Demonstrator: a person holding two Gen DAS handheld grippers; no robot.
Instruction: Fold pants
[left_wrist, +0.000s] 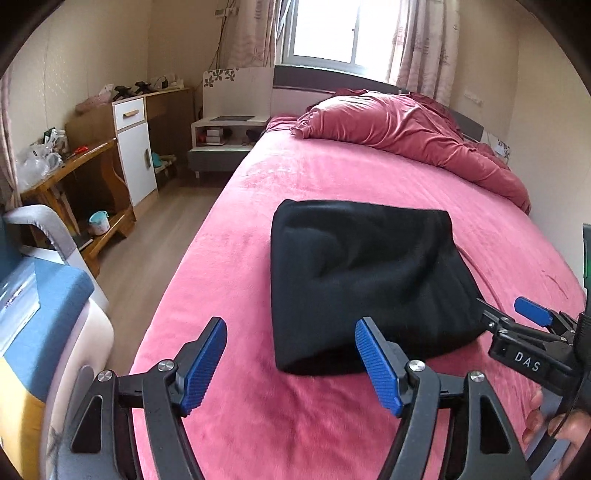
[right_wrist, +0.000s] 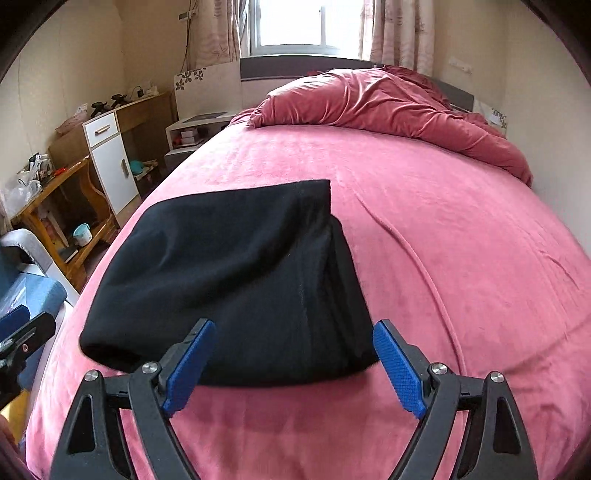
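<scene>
The black pants (left_wrist: 362, 277) lie folded into a thick rectangular bundle on the pink bedspread (left_wrist: 332, 177). In the left wrist view my left gripper (left_wrist: 290, 323) hangs open just short of the bundle's near left corner, with nothing between its blue pads. My right gripper (left_wrist: 509, 312) enters from the right, beside the bundle's near right corner. The right wrist view has the pants (right_wrist: 229, 277) straight ahead, and my right gripper (right_wrist: 293, 325) stands open over their near edge without pressing the cloth. Part of my left gripper (right_wrist: 26, 332) shows at the left edge.
A crumpled red duvet (left_wrist: 406, 129) is piled at the head of the bed under the window. Left of the bed are a white nightstand (left_wrist: 225, 136), a white cabinet (left_wrist: 133, 147), a cluttered wooden desk (left_wrist: 74, 162) and a blue-topped seat (left_wrist: 44, 295).
</scene>
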